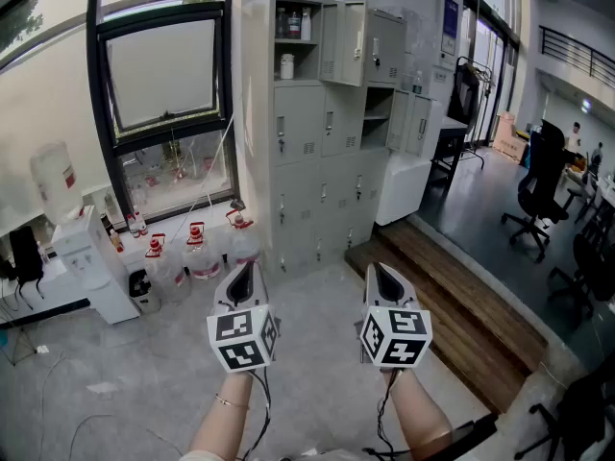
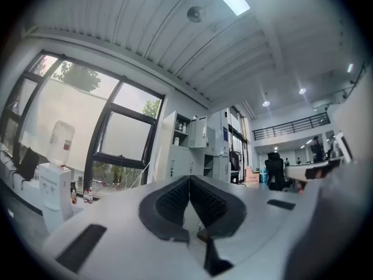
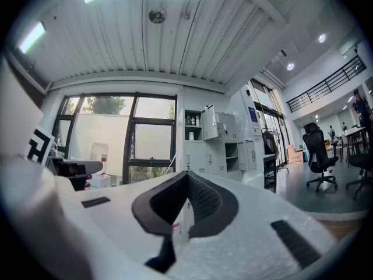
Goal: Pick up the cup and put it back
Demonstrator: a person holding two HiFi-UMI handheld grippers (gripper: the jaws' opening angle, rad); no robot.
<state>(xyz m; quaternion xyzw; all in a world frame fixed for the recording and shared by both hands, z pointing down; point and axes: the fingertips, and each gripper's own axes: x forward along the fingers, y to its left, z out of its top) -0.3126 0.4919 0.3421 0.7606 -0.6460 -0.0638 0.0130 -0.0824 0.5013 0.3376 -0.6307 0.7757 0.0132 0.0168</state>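
Grey steel lockers [image 1: 322,133] and a tall black-framed window [image 1: 163,75] fill the background as I hold both tools up side by side over a pale concrete floor [image 1: 125,382].

The left tool [image 1: 244,281] is closed. In the left gripper view its ribbed black pads meet along one line at the tip [image 2: 189,182], with nothing between them. The right tool [image 1: 384,281] is closed in the same way, pads pressed together and empty in the right gripper view [image 3: 187,179]. Each tool carries its marker cube toward me, and bare forearms [image 1: 418,416] show beneath them in the head view.

Both tools point toward the lockers, several of which have their upper doors swung open. A white water dispenser [image 1: 91,267] with its bottle on top stands at the left under the window. A cluster of clear jugs with red caps [image 1: 197,253] sits on the floor between the dispenser and the lockers. A wooden step [image 1: 452,305] runs along the right side, and a black office chair [image 1: 538,185] stands beyond it.

I cannot place the cup from any of the three views.
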